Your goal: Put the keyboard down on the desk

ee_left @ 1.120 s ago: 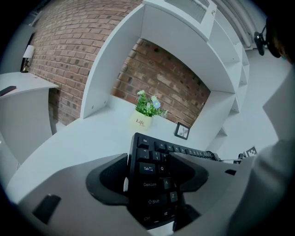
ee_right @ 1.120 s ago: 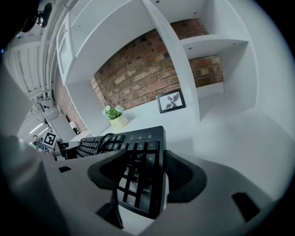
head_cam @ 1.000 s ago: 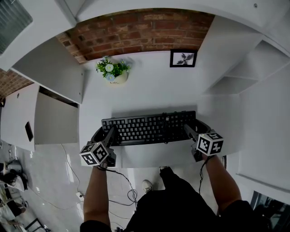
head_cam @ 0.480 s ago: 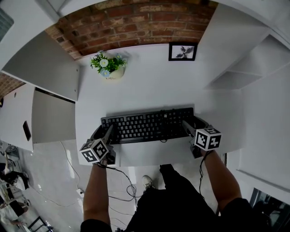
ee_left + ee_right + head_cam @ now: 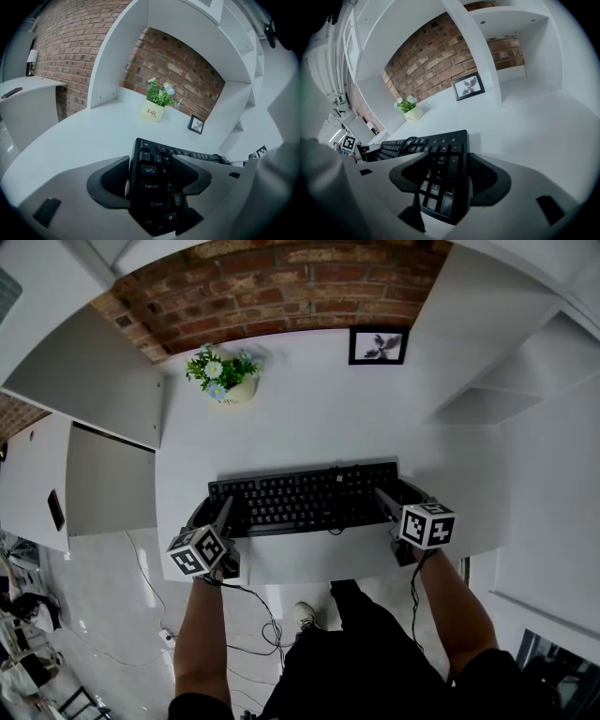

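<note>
Keyboard: a black full-length keyboard (image 5: pixel 305 498) is held by both ends over the front part of the white desk (image 5: pixel 309 418). Its long side runs along the desk's front edge. No view settles whether it touches the desk.
Left gripper: the left gripper (image 5: pixel 223 519) has its jaws clamped on the keyboard's left end.
Right gripper: the right gripper (image 5: pixel 390 507) has its jaws clamped on the keyboard's right end.
Head view alone: it shows the whole keyboard, both grippers at once and the person's forearms reaching in from below.
Left gripper view alone: the Tab, Caps Lock, Shift and Ctrl keys sit between the jaws, and "Life" is printed on the plant's pot.
Right gripper view alone: the number pad and Enter key sit between the jaws, and a cable (image 5: pixel 408 140) loops over keys farther along.
Plant: a small potted plant (image 5: pixel 225 376) stands behind the keyboard's left half, well apart from it.
Frame: a picture frame (image 5: pixel 379 346) stands behind the keyboard's right half, against the brick wall (image 5: pixel 281 287).
</note>
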